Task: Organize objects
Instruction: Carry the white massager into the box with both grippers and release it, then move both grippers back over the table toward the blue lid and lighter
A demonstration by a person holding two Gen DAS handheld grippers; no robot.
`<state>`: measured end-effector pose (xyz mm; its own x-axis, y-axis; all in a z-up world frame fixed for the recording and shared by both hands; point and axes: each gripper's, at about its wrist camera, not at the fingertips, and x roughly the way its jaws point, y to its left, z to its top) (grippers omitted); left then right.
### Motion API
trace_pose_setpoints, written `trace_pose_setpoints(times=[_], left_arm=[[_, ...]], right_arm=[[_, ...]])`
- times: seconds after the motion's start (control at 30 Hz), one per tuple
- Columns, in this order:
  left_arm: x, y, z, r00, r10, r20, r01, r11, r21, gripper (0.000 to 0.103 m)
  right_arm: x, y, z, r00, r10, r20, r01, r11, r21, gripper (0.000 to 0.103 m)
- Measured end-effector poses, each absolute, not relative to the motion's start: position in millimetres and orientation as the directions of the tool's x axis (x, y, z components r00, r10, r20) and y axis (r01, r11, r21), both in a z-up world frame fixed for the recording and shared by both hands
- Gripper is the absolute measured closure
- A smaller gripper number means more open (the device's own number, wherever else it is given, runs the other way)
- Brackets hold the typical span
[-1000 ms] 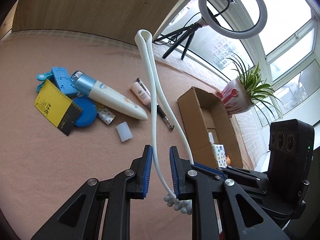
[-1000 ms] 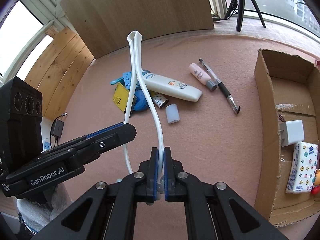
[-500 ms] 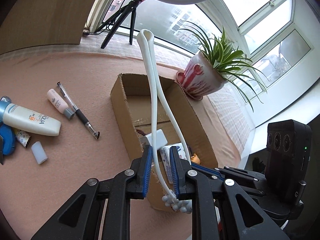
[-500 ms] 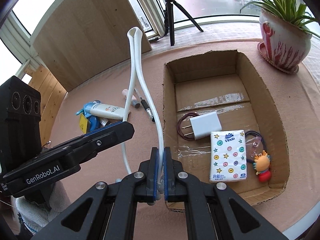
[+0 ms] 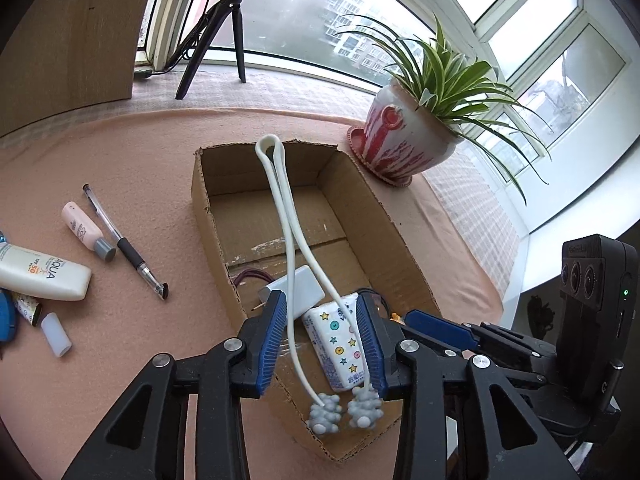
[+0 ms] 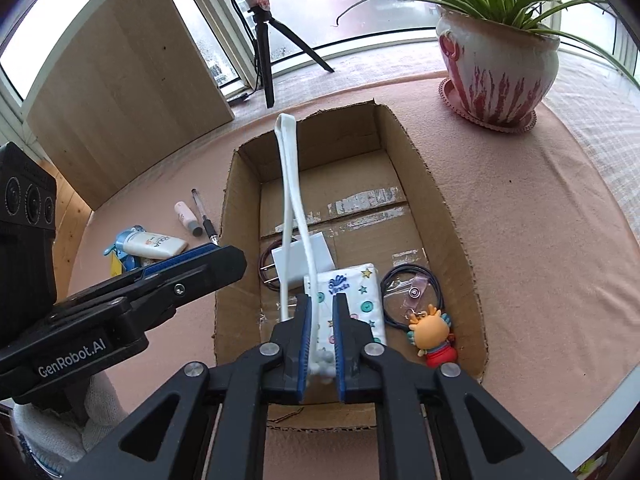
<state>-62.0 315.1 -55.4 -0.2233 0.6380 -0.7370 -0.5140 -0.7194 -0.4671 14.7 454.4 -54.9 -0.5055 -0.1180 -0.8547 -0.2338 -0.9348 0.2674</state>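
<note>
White looped massager (image 5: 289,240): over cardboard box (image 5: 404,240), long axis running away from both; knobbed ends between opening left hand-held gripper (image 5: 322,344) and right hand-held gripper (image 6: 320,344), apparently released.

Cardboard box (image 6: 440,208) far half: bare floor, open from above. Near half crowded: white charger (image 6: 298,260), tissue pack (image 6: 360,292), hair ties (image 6: 416,280), orange toy (image 6: 432,336). White looped massager (image 5: 286,216) leans lengthwise through the box, blocking the middle. Worktop (image 5: 132,344) left of the box: pen (image 5: 124,246), tube (image 5: 86,230), sunscreen bottle (image 5: 40,272), small cap (image 5: 56,334). Plant pot (image 6: 496,64) stands beyond the box's right far corner.
</note>
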Motion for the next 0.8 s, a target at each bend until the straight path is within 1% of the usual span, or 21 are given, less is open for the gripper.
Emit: trace_pose_setpoints(times=[0.03,0.07,0.33,0.57,0.8], left_arm=[[-63.2,311.8,-55.1,-0.231,0.633,-0.739,-0.51,-0.726,-0.462,0.064],[-64.1,308.4,-54.7,-0.236,0.629,-0.741,-0.506,-0.731,-0.458,0.064],[-72.7,260.1,-54.0,-0.288,0.584,-0.759,-0.449,-0.782,-0.432,0.064],[-83.5,198.4,-57.2,-0.33,0.535,-0.778,-0.367,-0.832,-0.417,0.063],[-98.5,135.8,-62.1,-0.358,0.475,-0.804,-0.285,-0.875,-0.391,0.063]], right_arm=[[16.2,455.6,-54.5,-0.513,-0.113,-0.851,-0.237,-0.934,0.267,0.068],[16.5,455.4,-53.8,-0.516,-0.111,-0.849,-0.235,-0.935,0.266,0.068],[8.8,435.7,-47.4,-0.523,-0.145,-0.84,-0.195,-0.939,0.283,0.068],[-4.4,404.5,-45.7,-0.514,-0.19,-0.837,-0.142,-0.943,0.301,0.068],[-23.5,367.3,-40.6,-0.497,-0.215,-0.841,-0.078,-0.954,0.29,0.067]])
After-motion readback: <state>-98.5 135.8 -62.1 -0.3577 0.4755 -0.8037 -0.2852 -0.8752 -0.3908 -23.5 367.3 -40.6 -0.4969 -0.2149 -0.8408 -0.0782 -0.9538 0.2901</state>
